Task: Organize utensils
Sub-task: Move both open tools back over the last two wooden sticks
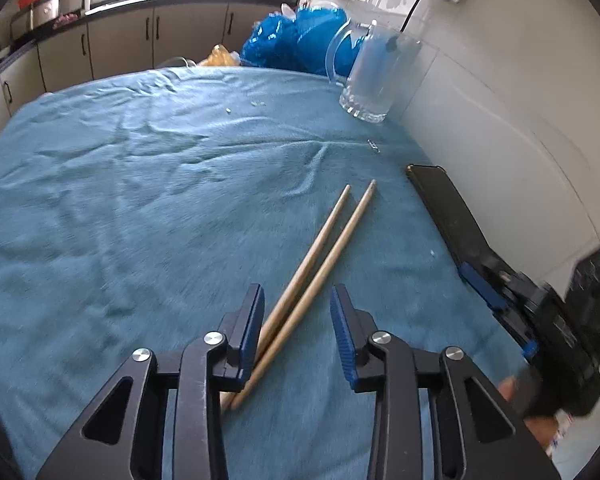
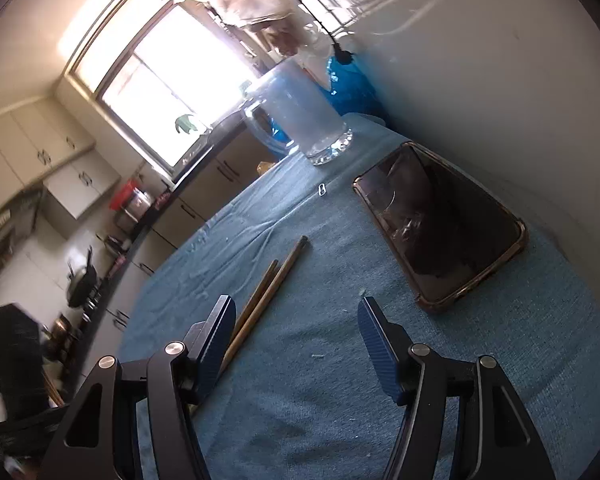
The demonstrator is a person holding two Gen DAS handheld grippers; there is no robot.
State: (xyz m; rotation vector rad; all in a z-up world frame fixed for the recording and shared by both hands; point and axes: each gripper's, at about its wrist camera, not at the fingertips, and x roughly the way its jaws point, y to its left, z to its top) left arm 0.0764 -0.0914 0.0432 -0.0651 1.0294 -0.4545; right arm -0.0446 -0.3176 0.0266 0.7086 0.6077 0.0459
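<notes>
Two wooden chopsticks [image 1: 320, 256] lie side by side on the blue towel [image 1: 140, 200], tips pointing away toward the wall. My left gripper [image 1: 296, 300] is open, low over their thick ends, with the sticks running between its blue pads. The chopsticks also show in the right wrist view [image 2: 268, 292], beside the left finger [image 2: 216, 332] of my right gripper [image 2: 296, 316], which is open and empty above the towel [image 2: 320, 380]. A clear glass mug [image 1: 376, 76] stands at the far right by the wall; it also shows in the right wrist view [image 2: 304, 120].
A black phone [image 2: 440, 228] lies on the towel near the white wall, also seen in the left wrist view [image 1: 440, 196]. My right gripper body [image 1: 540, 312] sits at the right edge. A blue plastic bag [image 1: 296, 40] lies behind the mug. Kitchen cabinets [image 1: 120, 44] line the far side.
</notes>
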